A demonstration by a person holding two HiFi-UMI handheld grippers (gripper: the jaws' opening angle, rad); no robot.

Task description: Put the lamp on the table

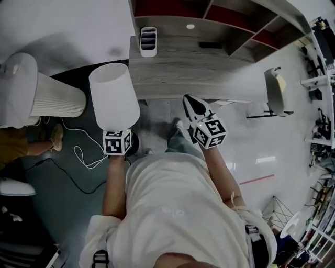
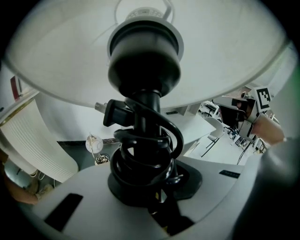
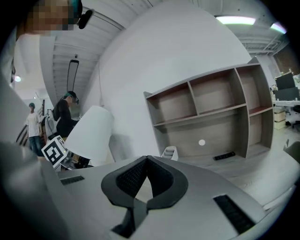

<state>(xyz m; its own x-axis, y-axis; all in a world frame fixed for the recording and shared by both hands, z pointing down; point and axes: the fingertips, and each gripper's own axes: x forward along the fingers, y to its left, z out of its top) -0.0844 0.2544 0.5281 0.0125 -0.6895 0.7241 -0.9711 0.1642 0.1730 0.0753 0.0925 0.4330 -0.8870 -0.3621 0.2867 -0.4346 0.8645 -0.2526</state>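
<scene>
The lamp has a white conical shade (image 1: 114, 94) (image 2: 70, 61) (image 3: 91, 133) and a black stem (image 2: 147, 117) with its black cord (image 2: 140, 159) wound round it. My left gripper (image 1: 116, 130) (image 2: 145, 187) is shut on that stem below the shade and holds the lamp upright above the floor, just in front of the table's left end. The grey wooden table (image 1: 183, 73) (image 3: 243, 157) stands straight ahead. My right gripper (image 1: 189, 102) (image 3: 146, 158) hangs beside the lamp, shut, its tips touching with nothing in them.
On the table stand a white slotted organiser (image 1: 148, 41) (image 3: 169, 152), a small white disc (image 1: 190, 26) and a black bar (image 1: 210, 45), under open shelves (image 1: 220, 15). A ribbed white shade (image 1: 52, 97) and loose cables (image 1: 78, 157) lie left. A chair (image 1: 275, 91) stands right.
</scene>
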